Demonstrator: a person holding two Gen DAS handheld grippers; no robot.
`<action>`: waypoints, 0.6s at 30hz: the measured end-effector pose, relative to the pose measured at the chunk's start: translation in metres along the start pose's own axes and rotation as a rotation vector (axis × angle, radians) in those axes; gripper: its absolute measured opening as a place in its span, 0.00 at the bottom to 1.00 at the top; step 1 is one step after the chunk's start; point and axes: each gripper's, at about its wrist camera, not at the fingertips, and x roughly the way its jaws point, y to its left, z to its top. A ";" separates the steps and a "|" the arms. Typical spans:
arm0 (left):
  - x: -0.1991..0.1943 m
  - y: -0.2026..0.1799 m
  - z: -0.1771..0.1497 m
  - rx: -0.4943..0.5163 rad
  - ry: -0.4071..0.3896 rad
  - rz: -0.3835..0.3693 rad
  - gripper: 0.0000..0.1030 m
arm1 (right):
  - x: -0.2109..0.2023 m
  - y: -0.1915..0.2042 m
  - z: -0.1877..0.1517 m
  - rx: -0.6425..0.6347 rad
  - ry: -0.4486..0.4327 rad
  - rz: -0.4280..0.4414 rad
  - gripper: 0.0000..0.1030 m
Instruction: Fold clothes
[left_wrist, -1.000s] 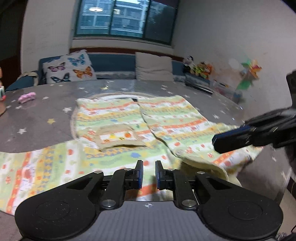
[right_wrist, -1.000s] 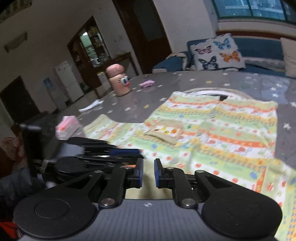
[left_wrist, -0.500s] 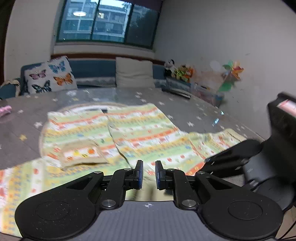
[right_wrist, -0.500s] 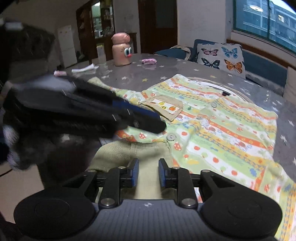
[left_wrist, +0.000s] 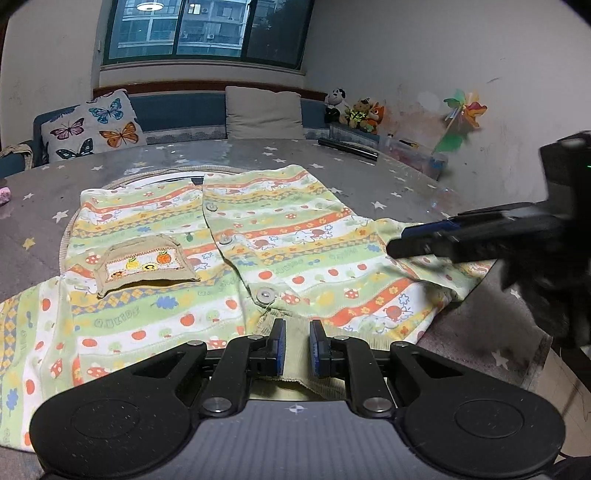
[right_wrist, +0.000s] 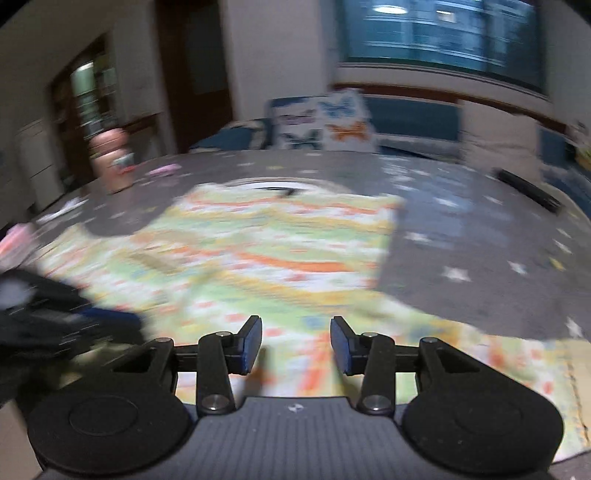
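I hold the left tool (left_wrist: 294, 345) clamped on the green striped knit cardigan (left_wrist: 236, 258) hem, anchoring it; right tool (right_wrist: 295, 345) apart, free for the sleeve

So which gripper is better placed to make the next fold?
Probably the left gripper: its jaws sit around the ribbed hem of the shirt. The right gripper is open above the cloth, and its view is blurred.

The striped children's cardigan (left_wrist: 236, 254) lies spread flat, buttoned front up, on the star-patterned table (left_wrist: 436, 192), its near hem at the table's near edge. The left gripper (left_wrist: 294, 347) sits at that ribbed hem, fingers narrowly apart with hem fabric between them; whether they pinch it is hard to tell. The right gripper (left_wrist: 397, 248), blurred, reaches in over the sleeve toward the table's right edge.
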 end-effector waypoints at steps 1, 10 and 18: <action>0.000 0.000 0.000 0.003 0.001 0.002 0.15 | 0.003 -0.010 -0.001 0.023 0.001 -0.021 0.40; 0.001 -0.002 0.000 0.015 0.007 0.011 0.15 | -0.006 -0.088 -0.019 0.177 -0.030 -0.179 0.40; 0.003 -0.005 0.001 0.027 0.011 0.025 0.16 | -0.026 -0.128 -0.031 0.222 -0.056 -0.323 0.40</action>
